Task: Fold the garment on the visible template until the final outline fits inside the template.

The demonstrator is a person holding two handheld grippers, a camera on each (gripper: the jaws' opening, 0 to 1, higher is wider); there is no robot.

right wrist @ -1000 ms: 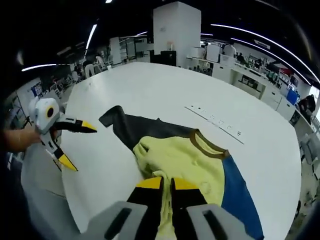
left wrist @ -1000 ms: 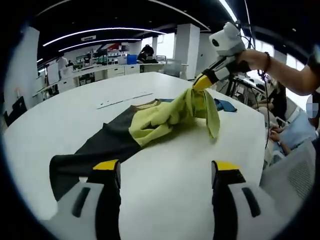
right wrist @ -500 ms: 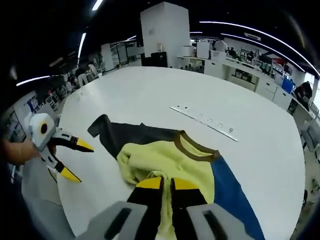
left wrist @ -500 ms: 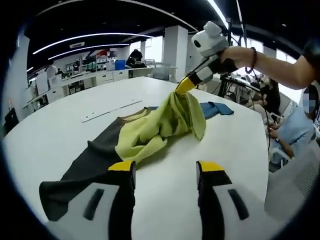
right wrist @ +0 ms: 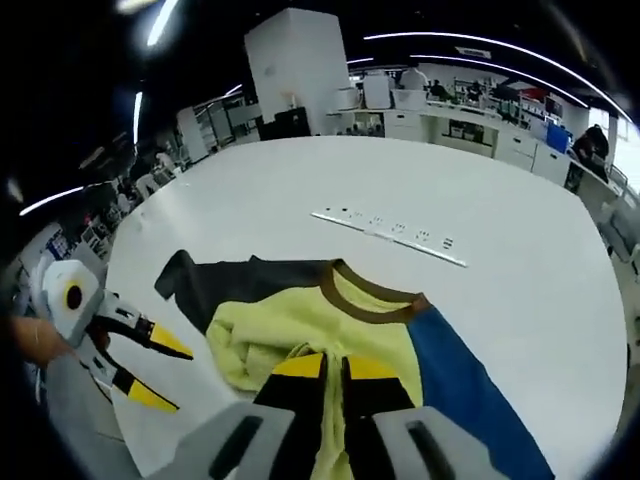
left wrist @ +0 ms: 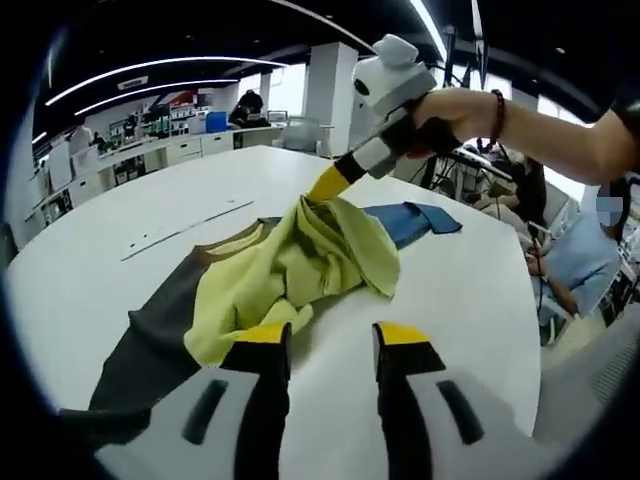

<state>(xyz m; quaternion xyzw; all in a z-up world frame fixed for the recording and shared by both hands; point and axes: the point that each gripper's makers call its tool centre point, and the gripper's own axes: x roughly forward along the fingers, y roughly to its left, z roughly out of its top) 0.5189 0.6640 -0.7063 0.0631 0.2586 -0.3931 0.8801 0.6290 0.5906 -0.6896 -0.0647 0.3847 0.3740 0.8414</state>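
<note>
Yellow hem of colour-block sweatshirt [left wrist: 300,265] clamped in right gripper [left wrist: 322,187], lifted off white counter [left wrist: 460,290] for folding over toward collar; left gripper [left wrist: 327,345] held apart, empty, beside bunched fabric.

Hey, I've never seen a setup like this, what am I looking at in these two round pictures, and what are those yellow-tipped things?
There is no robot here. A person holds a hand tool with two jaws in each hand, and a fisheye camera rides on each tool, looking along its jaws. In the left gripper view the left tool is open and holds nothing; the right tool comes in from the upper right, in the person's hand. In the right gripper view the right tool is shut on the garment's yellow cloth, and the left tool appears at the left, open. On the white table lies the garment, a shirt with a yellow body, a brown collar, one dark sleeve and one blue sleeve. A white strip lies beyond it.
</note>
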